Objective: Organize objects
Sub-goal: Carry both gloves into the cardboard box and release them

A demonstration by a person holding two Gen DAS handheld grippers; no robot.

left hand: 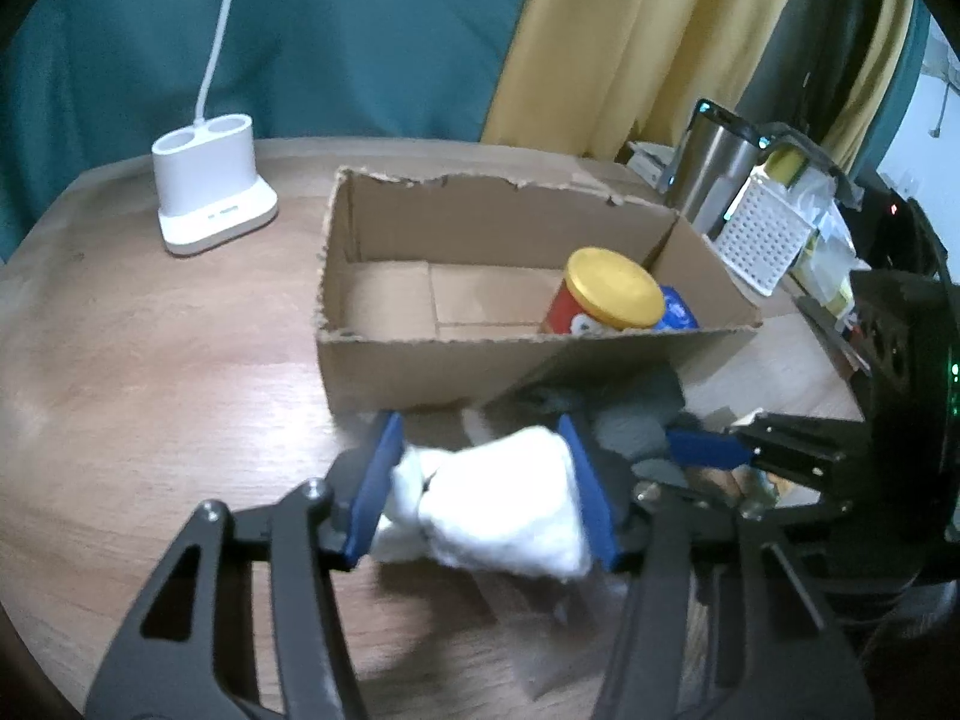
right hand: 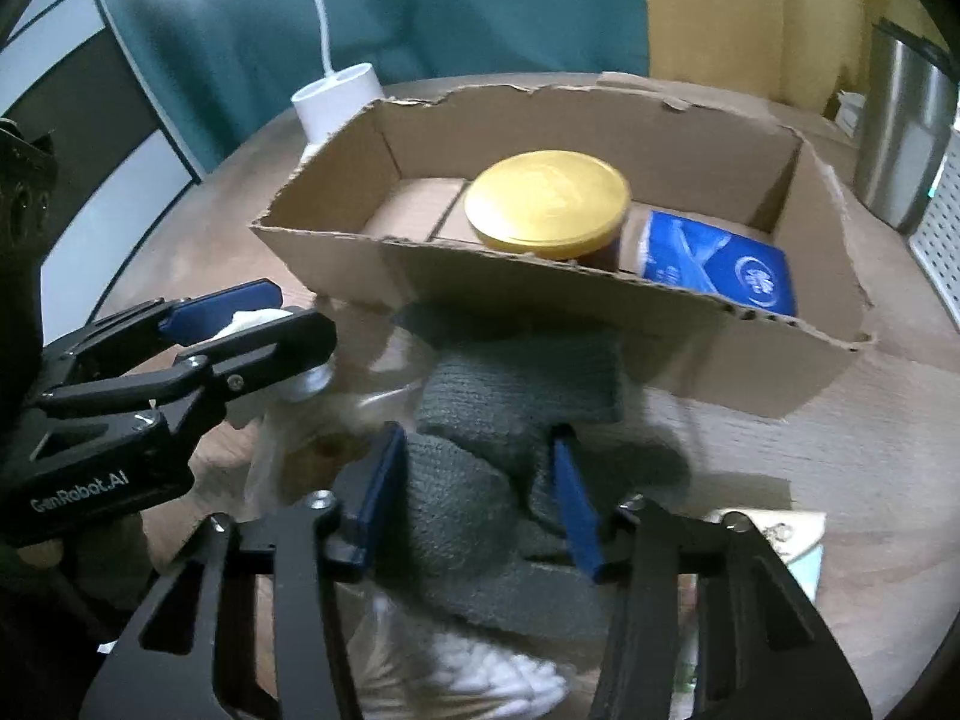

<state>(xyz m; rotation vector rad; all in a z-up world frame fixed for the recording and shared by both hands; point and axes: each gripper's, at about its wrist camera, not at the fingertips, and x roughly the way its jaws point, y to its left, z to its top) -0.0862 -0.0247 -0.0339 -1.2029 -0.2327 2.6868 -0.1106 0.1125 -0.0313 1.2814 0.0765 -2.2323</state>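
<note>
An open cardboard box (left hand: 420, 360) (right hand: 540, 312) stands on the wooden table. Inside it are a red jar with a yellow lid (left hand: 612, 288) (right hand: 549, 198) and a blue packet (left hand: 678, 309) (right hand: 720, 267). My left gripper (left hand: 480, 438) is shut on a white rolled cloth (left hand: 498, 504), just in front of the box; it also shows in the right wrist view (right hand: 240, 312). My right gripper (right hand: 474, 456) is shut on a grey knitted cloth (right hand: 480, 480) that lies against the box's near wall. Its blue finger shows in the left wrist view (left hand: 702, 447).
A white lamp base (left hand: 210, 198) (right hand: 336, 96) with a cord stands left of the box. A steel mug (left hand: 714, 168) (right hand: 900, 138), a white perforated basket (left hand: 762, 234) and clutter sit to the right. Clear plastic and another white cloth (right hand: 480, 672) lie under the right gripper.
</note>
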